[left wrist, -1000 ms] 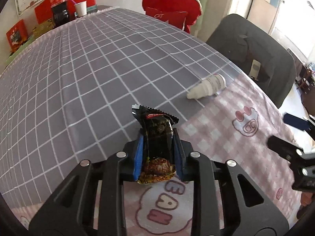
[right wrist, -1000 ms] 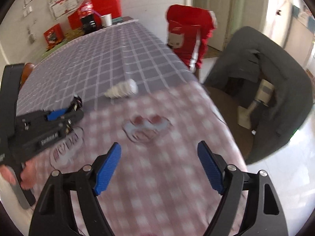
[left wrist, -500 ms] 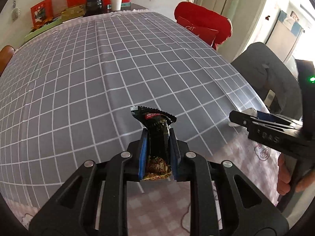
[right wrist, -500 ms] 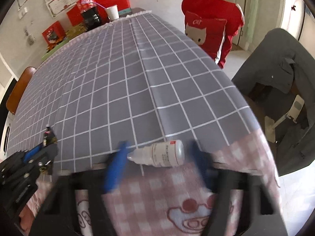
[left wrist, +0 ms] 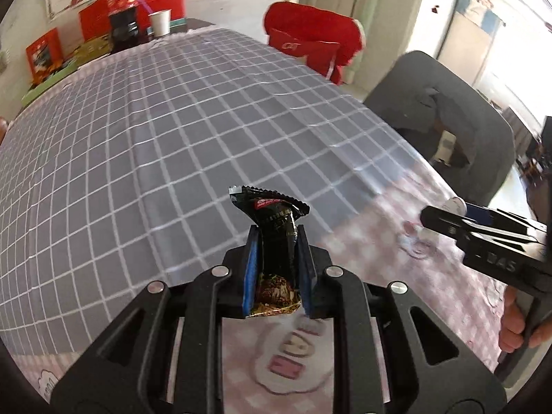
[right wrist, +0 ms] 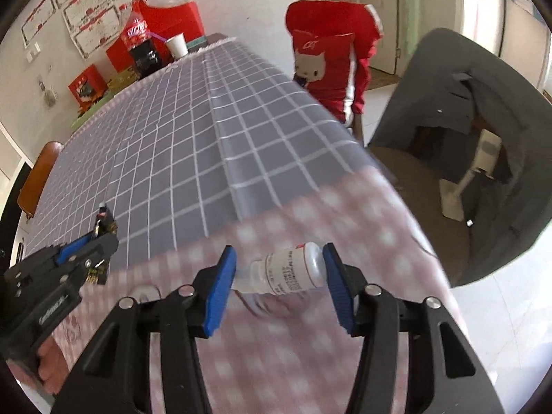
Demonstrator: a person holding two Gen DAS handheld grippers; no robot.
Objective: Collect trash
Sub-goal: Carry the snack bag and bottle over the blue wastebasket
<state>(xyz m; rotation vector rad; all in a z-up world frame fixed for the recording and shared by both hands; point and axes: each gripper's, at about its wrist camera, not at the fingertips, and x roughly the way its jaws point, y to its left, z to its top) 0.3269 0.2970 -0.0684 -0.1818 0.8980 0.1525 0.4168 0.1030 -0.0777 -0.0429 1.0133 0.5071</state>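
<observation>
Right gripper has its blue pads on both ends of a small white bottle, lying sideways over the pink-checked table. Left gripper sits off left, pinching a dark wrapper.

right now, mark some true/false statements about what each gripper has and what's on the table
1. The left gripper is clamped on a dark snack wrapper. True.
2. The small white bottle stands upright on the table. False: it lies sideways between the right gripper's blue pads.
3. The right gripper is empty and far from any trash. False: its pads flank the bottle at both ends, cap and base.
4. A white paper cup sits at the far end of the table. True.
5. The wrapper lies flat on the cloth. False: it is held up off the table.
</observation>
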